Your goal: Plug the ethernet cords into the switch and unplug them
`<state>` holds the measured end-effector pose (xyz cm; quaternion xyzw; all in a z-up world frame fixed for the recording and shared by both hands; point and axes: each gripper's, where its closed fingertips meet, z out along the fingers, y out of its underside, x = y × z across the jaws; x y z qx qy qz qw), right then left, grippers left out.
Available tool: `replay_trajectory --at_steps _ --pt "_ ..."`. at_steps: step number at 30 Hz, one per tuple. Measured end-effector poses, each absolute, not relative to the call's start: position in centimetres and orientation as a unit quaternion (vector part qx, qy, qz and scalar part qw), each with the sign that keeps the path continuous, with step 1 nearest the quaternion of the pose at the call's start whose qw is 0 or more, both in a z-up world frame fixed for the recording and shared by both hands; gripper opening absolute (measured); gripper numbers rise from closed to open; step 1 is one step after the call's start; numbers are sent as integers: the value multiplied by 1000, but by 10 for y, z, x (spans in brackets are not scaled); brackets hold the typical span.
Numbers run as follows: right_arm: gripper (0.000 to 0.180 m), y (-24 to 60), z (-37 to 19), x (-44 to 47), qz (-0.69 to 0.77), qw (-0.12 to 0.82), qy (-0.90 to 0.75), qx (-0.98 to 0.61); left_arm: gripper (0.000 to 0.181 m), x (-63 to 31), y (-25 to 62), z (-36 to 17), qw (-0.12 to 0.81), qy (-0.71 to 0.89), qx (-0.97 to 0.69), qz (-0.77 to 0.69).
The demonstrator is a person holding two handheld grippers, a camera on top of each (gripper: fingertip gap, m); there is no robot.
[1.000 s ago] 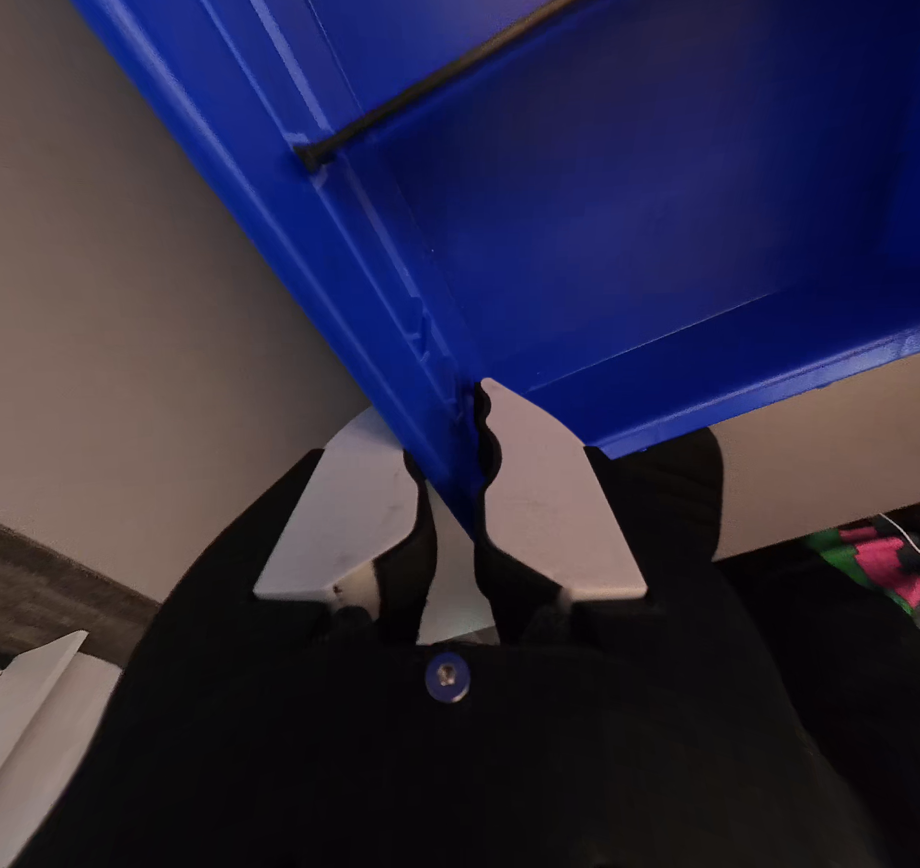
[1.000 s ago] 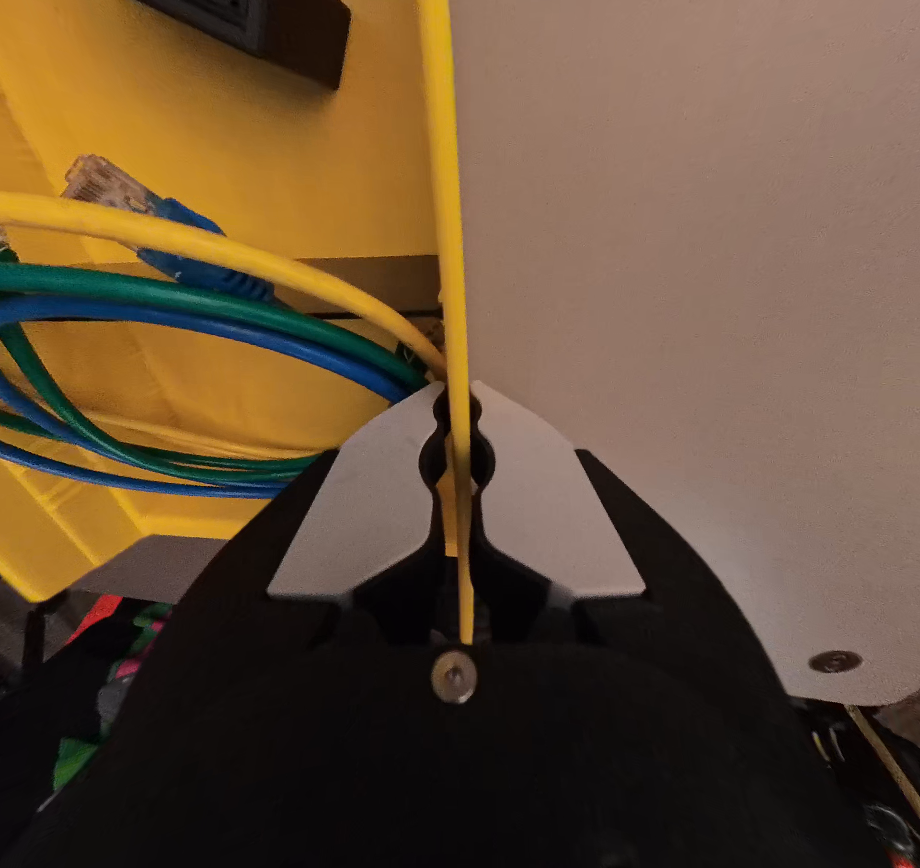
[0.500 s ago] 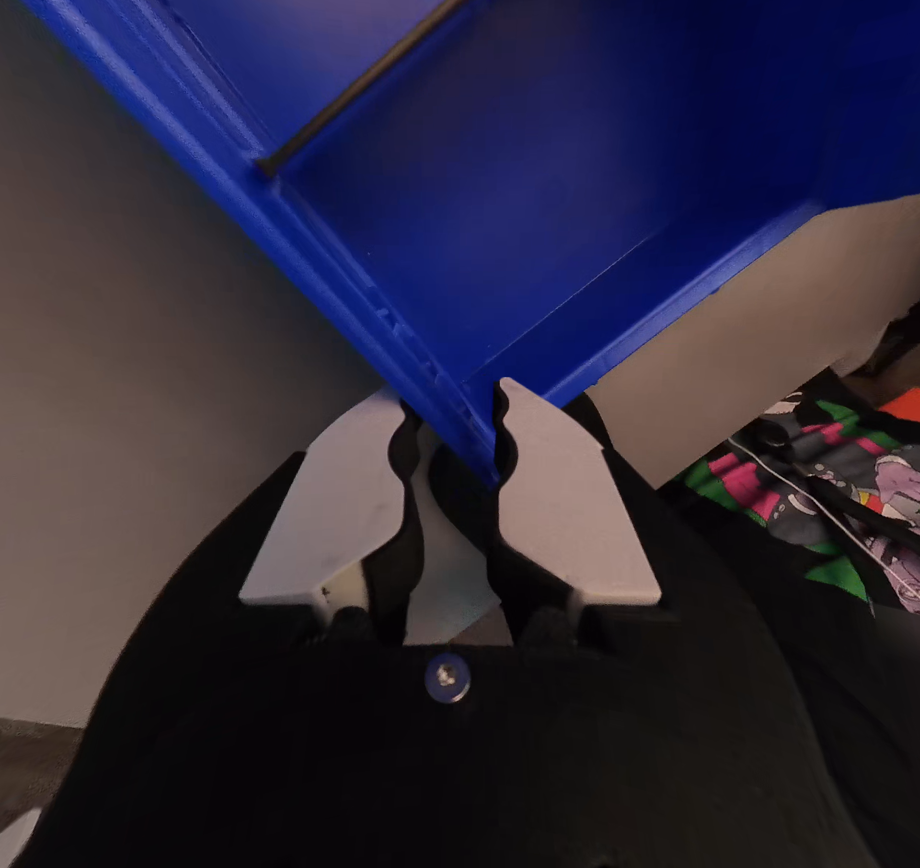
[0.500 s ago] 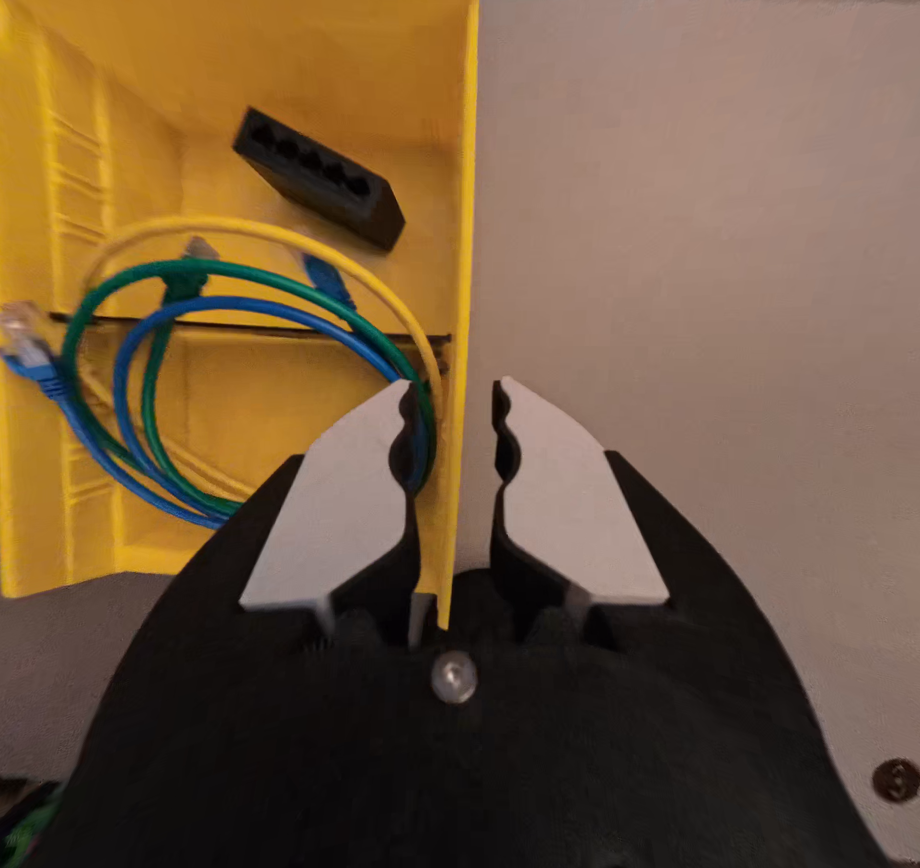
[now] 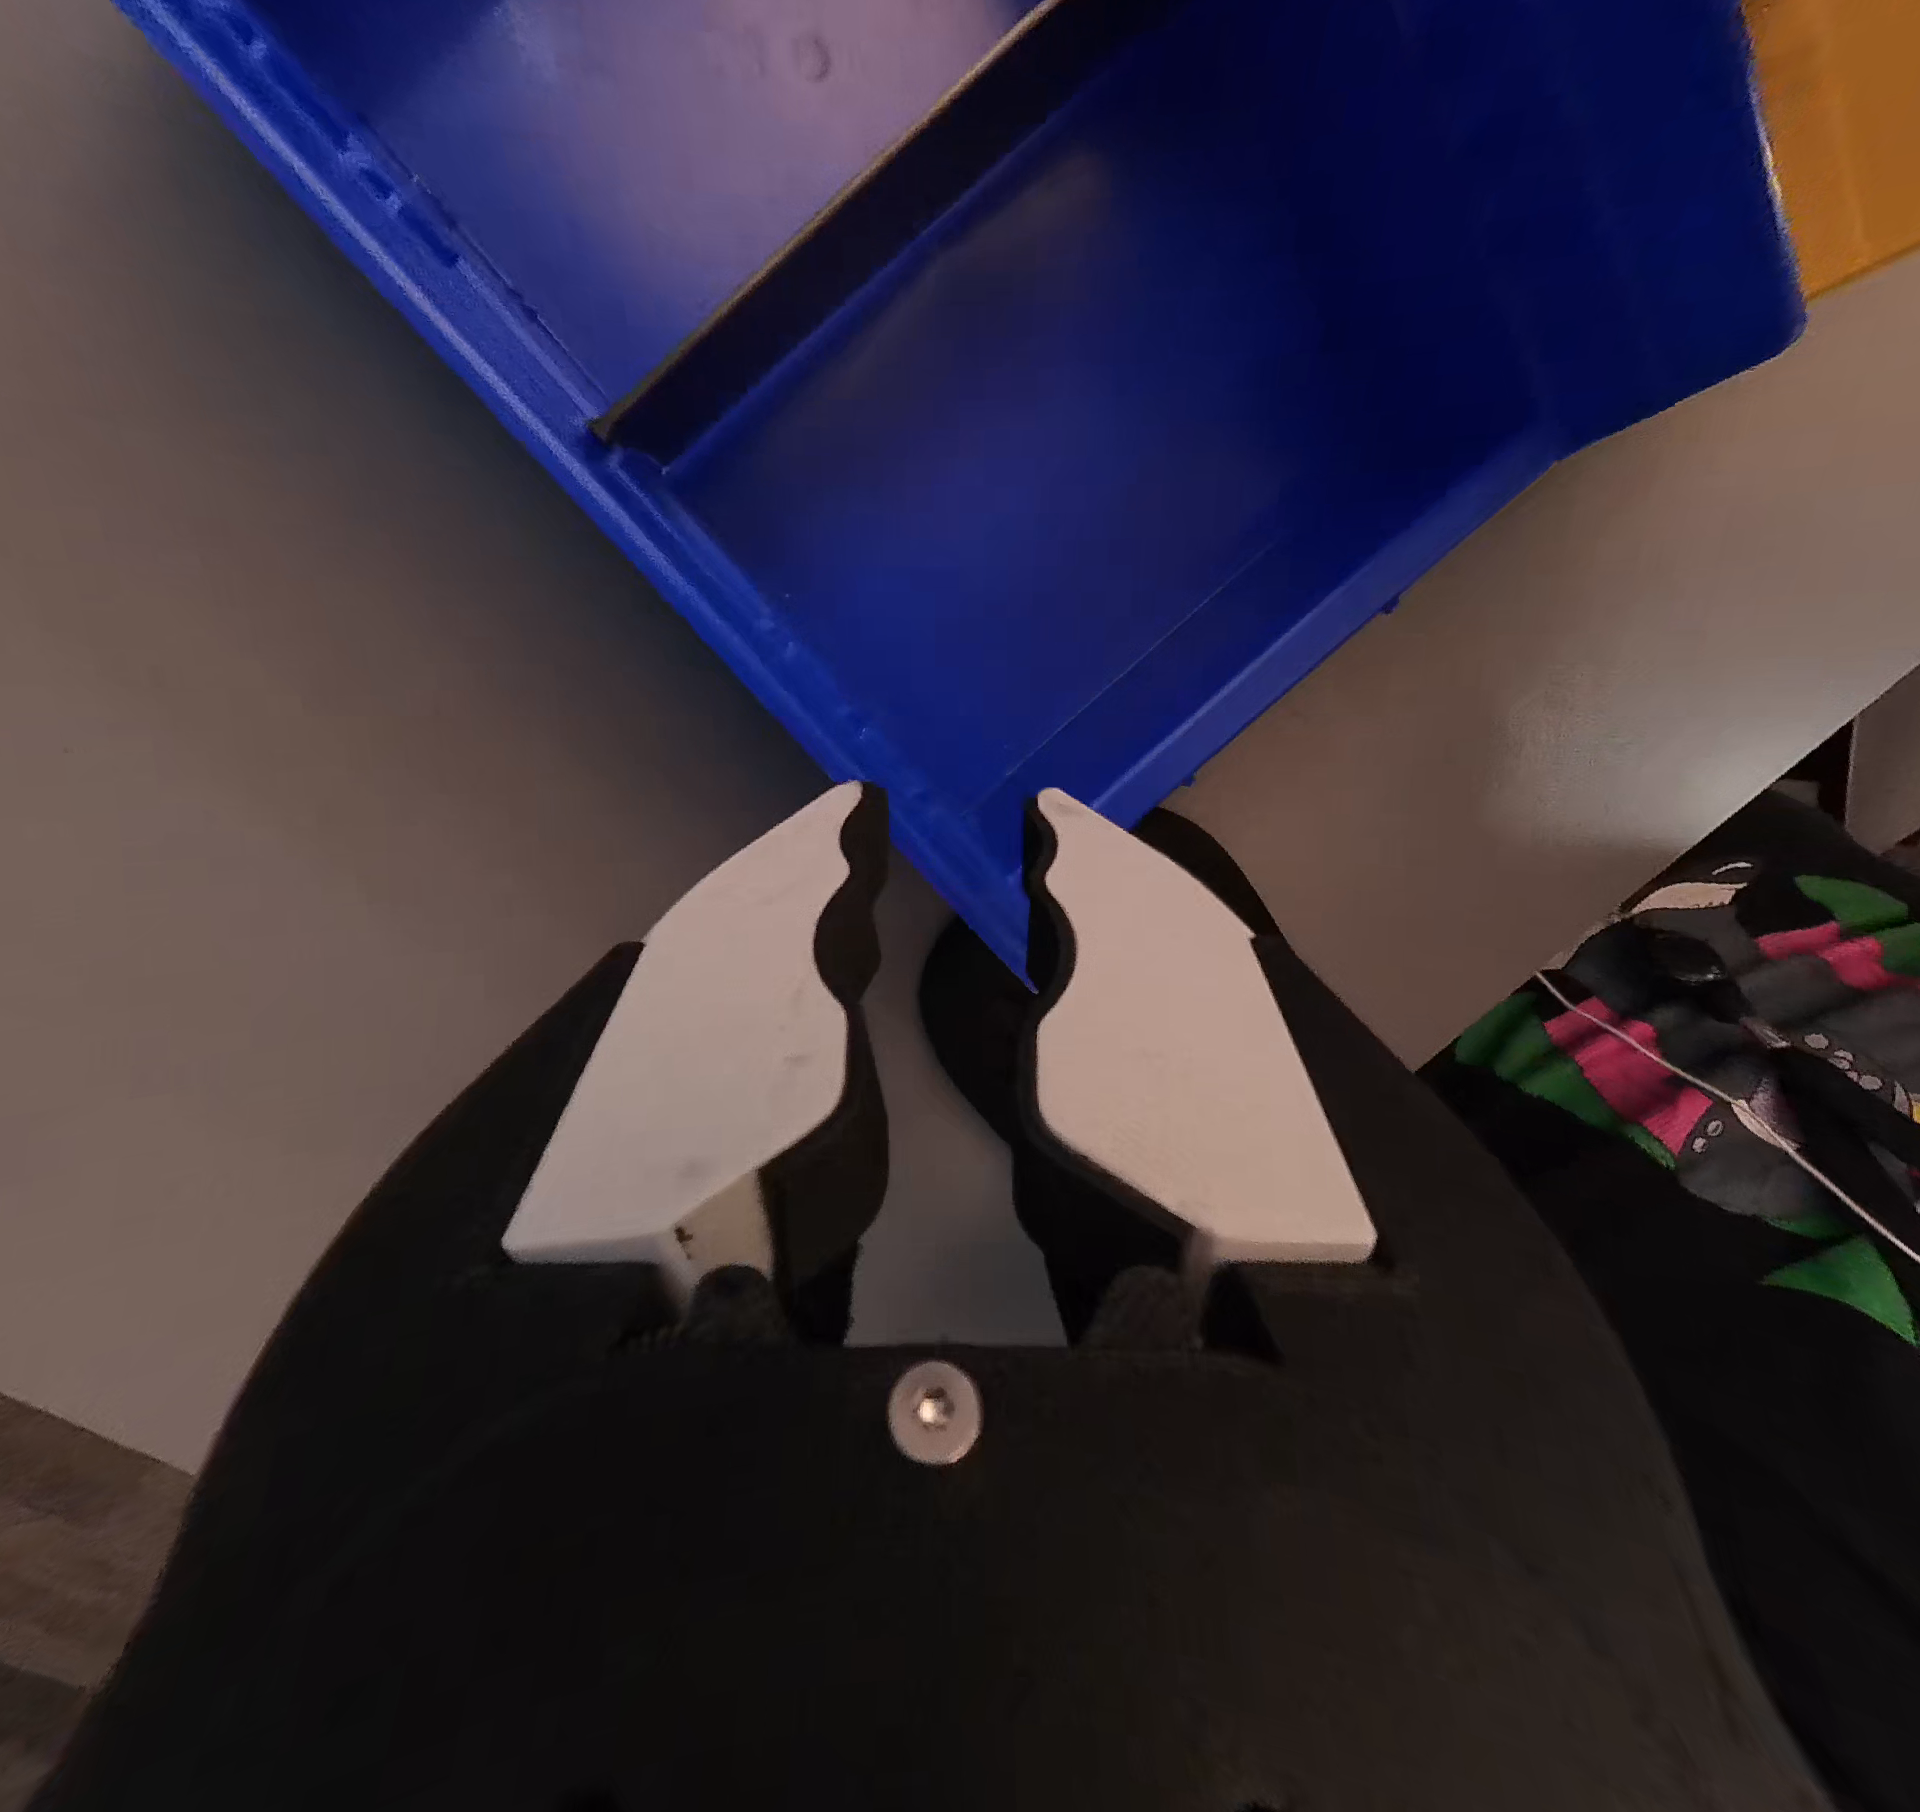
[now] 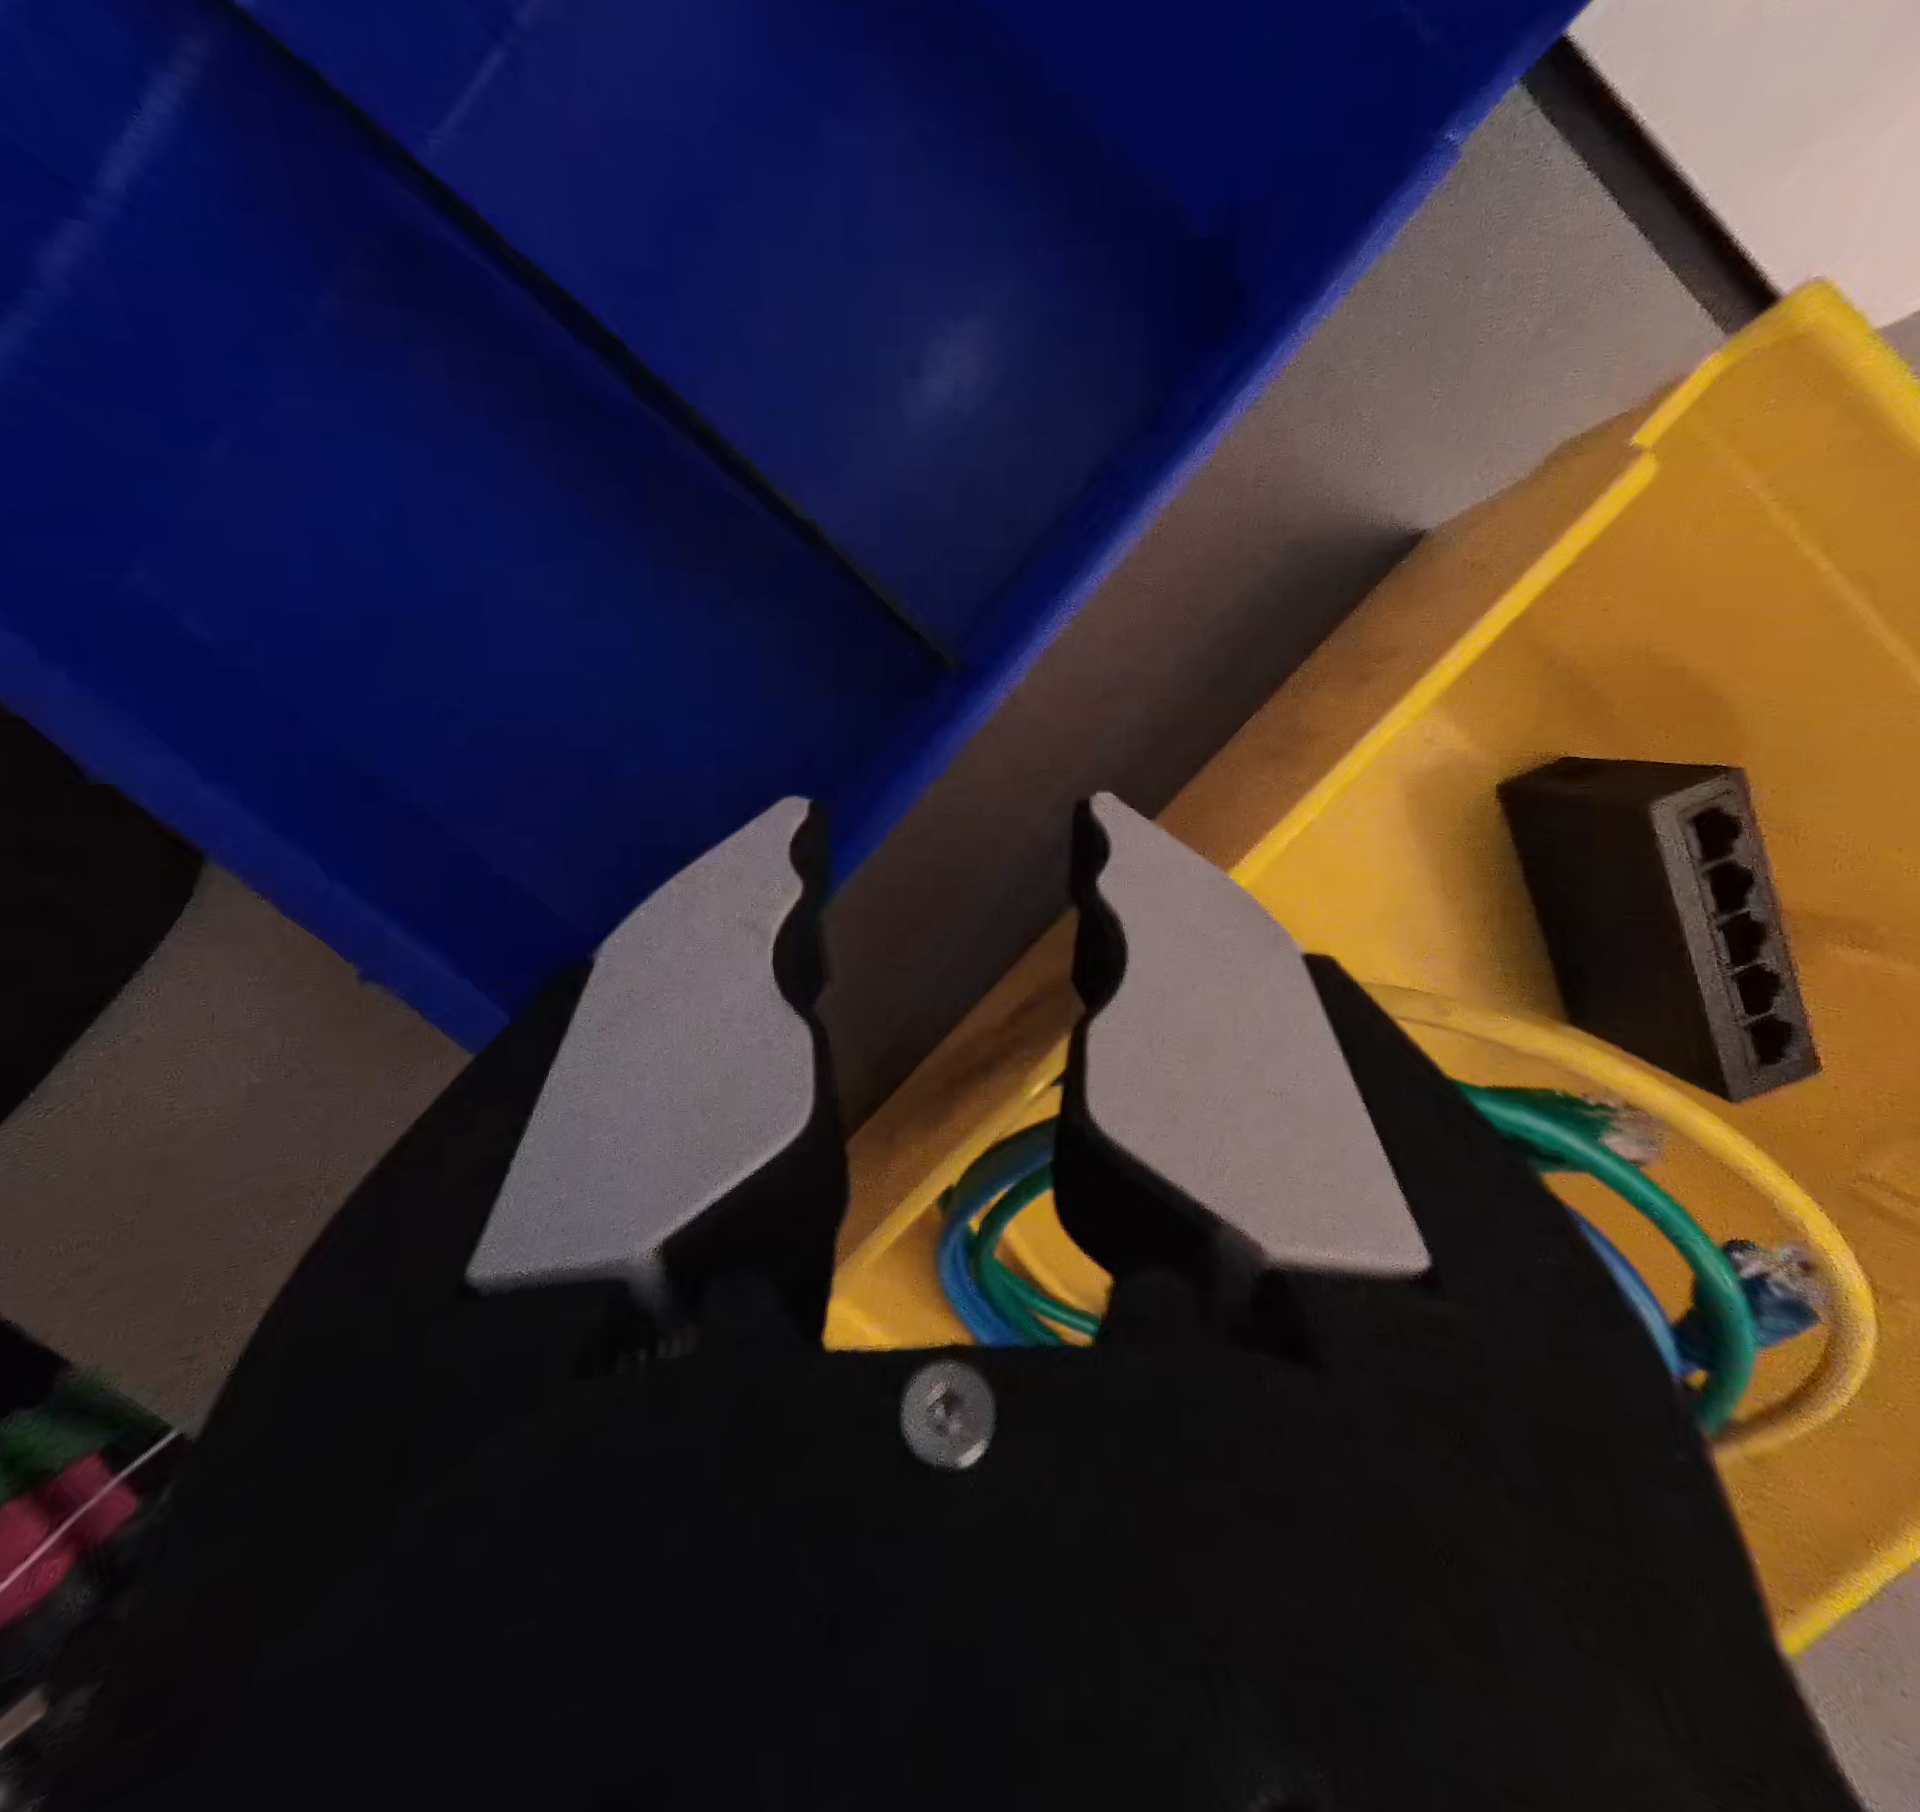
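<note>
Pale grey desk (image 6: 1299, 557) underneath, carrying a blue bin (image 6: 623, 328) and a yellow bin (image 6: 1714, 619) side by side, apart by a narrow strip of bare surface. Patterned fabric in green, pink and black (image 5: 1714, 1035) off past the desk edge, on the far side from the yellow bin.

Inside the yellow bin: black ethernet switch (image 6: 1662, 931) lying on the floor of the bin, row of ports facing up toward the camera, nothing plugged in. Just beside the switch, a loose coil of ethernet cords: yellow cord (image 6: 1808, 1232) as the outer loop, green cord (image 6: 1662, 1201) and blue cord (image 6: 961, 1274) within, clear plugs lying free near the switch.

Right gripper (image 6: 940, 817) above the gap between the bins, jaws wide apart, gripping nothing, nearest corner of the yellow bin showing between them.

Left gripper (image 5: 951, 801) at the near corner of the blue bin (image 5: 1039, 515), jaws parted and straddling that corner's rim, not clamped on it. Black divider strip (image 5: 883, 204) across the blue bin's interior; sliver of the yellow bin (image 5: 1839, 100) beyond its far wall.
</note>
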<state>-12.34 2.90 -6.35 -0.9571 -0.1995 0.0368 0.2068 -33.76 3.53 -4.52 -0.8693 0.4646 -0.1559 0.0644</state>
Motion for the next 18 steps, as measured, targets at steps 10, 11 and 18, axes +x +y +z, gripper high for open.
replay_trajectory --at_steps 10,11,18 --pt "44 46 -102 -148 105 113 -65 -986 22 -320 30 -34 85 504 -838 -188" --pt "43 46 -111 -148 110 102 -48 -987 21 -318 30 -32 92 509 -834 -191" --pt "12 57 -127 -150 101 89 -17 -991 19 -318 48 -10 164 481 -838 -196"
